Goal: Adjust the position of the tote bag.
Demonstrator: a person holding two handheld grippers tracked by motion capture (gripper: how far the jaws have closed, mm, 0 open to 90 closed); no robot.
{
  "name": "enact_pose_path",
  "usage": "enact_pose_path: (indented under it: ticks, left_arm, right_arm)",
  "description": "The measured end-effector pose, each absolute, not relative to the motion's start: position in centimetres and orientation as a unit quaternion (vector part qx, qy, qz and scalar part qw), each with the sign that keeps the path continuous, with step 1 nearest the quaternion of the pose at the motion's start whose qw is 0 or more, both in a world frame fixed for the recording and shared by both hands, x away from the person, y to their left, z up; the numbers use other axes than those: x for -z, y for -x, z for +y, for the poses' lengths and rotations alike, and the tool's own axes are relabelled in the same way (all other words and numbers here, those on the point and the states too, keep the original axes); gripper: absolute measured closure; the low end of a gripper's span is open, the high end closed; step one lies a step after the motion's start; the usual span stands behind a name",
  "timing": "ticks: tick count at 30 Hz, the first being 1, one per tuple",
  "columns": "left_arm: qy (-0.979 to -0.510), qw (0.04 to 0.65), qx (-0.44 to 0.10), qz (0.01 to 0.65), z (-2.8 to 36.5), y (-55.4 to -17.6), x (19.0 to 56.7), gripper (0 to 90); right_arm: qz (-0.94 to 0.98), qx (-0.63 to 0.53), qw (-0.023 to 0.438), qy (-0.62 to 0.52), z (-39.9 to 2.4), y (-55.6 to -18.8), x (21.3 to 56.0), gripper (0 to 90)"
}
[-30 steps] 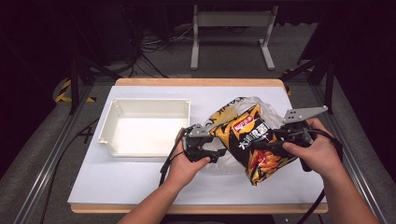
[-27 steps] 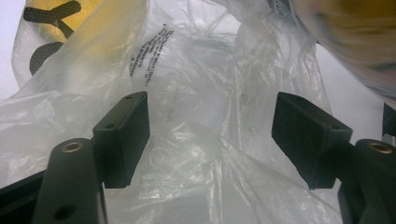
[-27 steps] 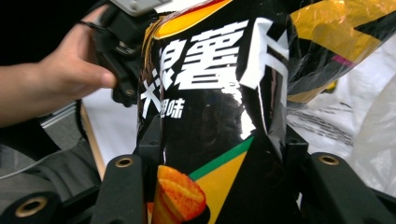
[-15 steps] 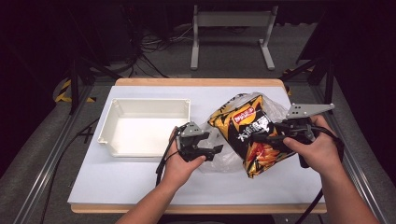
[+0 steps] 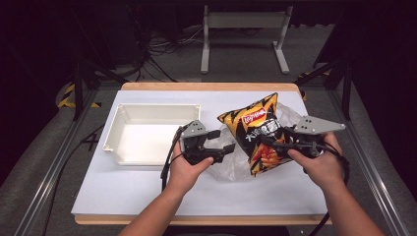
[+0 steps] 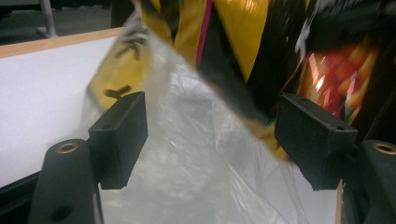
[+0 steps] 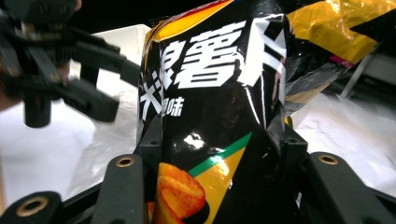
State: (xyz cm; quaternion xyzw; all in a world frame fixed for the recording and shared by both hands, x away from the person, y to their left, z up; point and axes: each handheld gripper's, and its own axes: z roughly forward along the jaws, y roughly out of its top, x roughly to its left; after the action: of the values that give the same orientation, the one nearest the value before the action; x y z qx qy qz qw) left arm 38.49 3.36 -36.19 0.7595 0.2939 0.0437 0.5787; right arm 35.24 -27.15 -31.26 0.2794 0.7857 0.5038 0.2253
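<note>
Right hand-held gripper (image 5: 269, 142) pinches the chip bag (image 5: 258, 130) near its lower half; in the right gripper view both jaws press on the bag's sides, w/ the black-and-yellow film (image 7: 219, 116) bulging between them. Bag is held tilted above the tabletop (image 5: 147, 191), top corner pointing up & away from the person, right of centre.

Left hand-held gripper (image 5: 222, 141) has its jaws spread, nothing clamped. Left gripper view: clear plastic wrap (image 6: 196, 177) lies loose between the pads (image 6: 119, 135), not pressed by either; chip bag hangs just past them. The spread has widened only slightly over the last sec.

Clear wrap (image 5: 228, 162) sits crumpled on the tabletop under & beside the bag, between the two hands, some of it also showing behind the bag's right edge. Can't tell whether wrap and bag are touching at the bottom.

White tray (image 5: 118, 125) sits on the left part of the tabletop, just beside the left hand-held gripper. Left hand (image 5: 184, 169) & right hand (image 5: 317, 164) come in from the near edge.
</note>
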Motion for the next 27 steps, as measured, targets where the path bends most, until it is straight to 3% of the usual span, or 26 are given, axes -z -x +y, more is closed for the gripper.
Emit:
enact_pose_path:
  ticks: [7,14,19,24,25,27]
  left_arm:
    - [-0.746,0.600,-0.058,0.283,3.9,-40.0,35.9,25.9]
    - [-0.737,0.615,-0.019,0.281,3.0,-41.3,35.4,23.3]
    - [-0.740,0.607,-0.040,0.288,2.0,-41.3,35.5,21.8]
    - [-0.743,0.598,-0.045,0.299,1.9,-41.3,35.4,31.5]
    - [-0.743,0.596,-0.045,0.302,1.9,-41.3,35.4,41.8]
    - [-0.743,0.591,-0.051,0.310,2.0,-41.2,35.3,47.9]
  right_arm:
    - [0.773,-0.516,0.267,-0.256,-26.8,-35.0,34.1,51.3]
    - [0.773,-0.514,0.291,-0.233,-26.5,-34.9,35.0,51.0]
    - [0.768,-0.509,0.321,-0.220,-26.3,-34.8,35.3,50.7]
    - [0.767,-0.504,0.331,-0.217,-26.5,-34.8,35.7,50.0]
    - [0.769,-0.498,0.339,-0.214,-26.5,-34.7,35.7,49.1]
    - [0.770,-0.492,0.348,-0.209,-26.3,-34.7,35.8,48.3]
